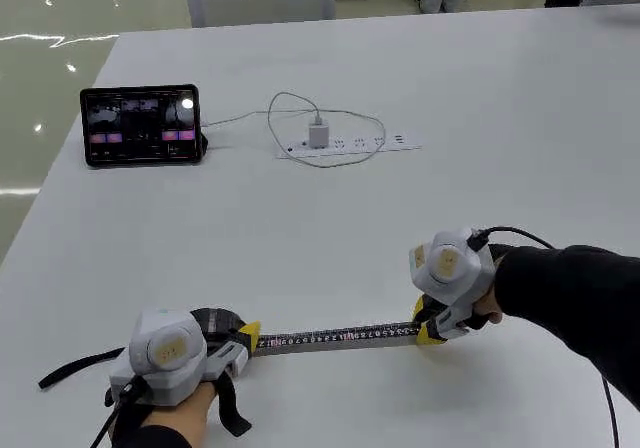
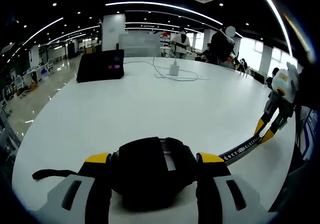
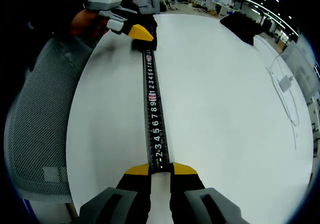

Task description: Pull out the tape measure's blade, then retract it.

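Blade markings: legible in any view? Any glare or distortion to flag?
Right gripper view: numerals on the blade are sharp near the right gripper and shrink with distance; the table edge bows with fisheye. Head view: markings too small to read; glare streaks on the floor. Left gripper view: the tape measure case is dark with little detail; ceiling lights curve.

Head view: from above the near edge, looking forward and down across the white counter (image 1: 400,58). Left gripper view: low and close behind the tape measure case (image 2: 152,169), facing the right tool (image 2: 264,132) across the counter. Right gripper view: close, looking back along the blade (image 3: 154,119) toward the left tool (image 3: 142,34). All three share the blade.
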`<act>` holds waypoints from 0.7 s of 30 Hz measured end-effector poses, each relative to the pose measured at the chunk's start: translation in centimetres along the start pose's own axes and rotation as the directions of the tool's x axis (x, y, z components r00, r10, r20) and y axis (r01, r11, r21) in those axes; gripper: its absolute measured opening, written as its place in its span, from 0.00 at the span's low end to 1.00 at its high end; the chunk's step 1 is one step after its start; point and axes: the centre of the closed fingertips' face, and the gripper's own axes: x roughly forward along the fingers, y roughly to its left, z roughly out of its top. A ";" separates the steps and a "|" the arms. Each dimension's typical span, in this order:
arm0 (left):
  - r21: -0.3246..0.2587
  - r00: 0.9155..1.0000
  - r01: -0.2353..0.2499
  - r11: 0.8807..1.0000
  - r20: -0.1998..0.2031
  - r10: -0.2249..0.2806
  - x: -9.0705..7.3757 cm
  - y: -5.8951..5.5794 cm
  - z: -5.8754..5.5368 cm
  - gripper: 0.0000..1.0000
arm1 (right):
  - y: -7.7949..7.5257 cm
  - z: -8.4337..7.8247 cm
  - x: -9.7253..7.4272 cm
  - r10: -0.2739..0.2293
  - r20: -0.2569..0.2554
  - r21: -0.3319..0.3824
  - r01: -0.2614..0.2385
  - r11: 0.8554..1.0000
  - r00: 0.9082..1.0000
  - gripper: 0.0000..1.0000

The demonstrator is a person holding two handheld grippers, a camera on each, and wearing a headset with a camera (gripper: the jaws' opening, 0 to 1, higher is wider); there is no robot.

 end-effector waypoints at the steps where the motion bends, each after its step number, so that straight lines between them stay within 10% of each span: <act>1: -0.001 1.000 0.005 1.000 -0.004 -0.005 0.0 0.0 0.0 0.64 | 0.0 0.0 0.0 0.001 -0.001 0.002 -0.001 1.000 1.000 0.10; 21: 0.019 0.999 0.014 1.000 -0.031 -0.013 0.1 0.0 -0.3 0.62 | 0.0 0.3 0.1 0.000 -0.018 0.007 0.000 1.000 1.000 0.09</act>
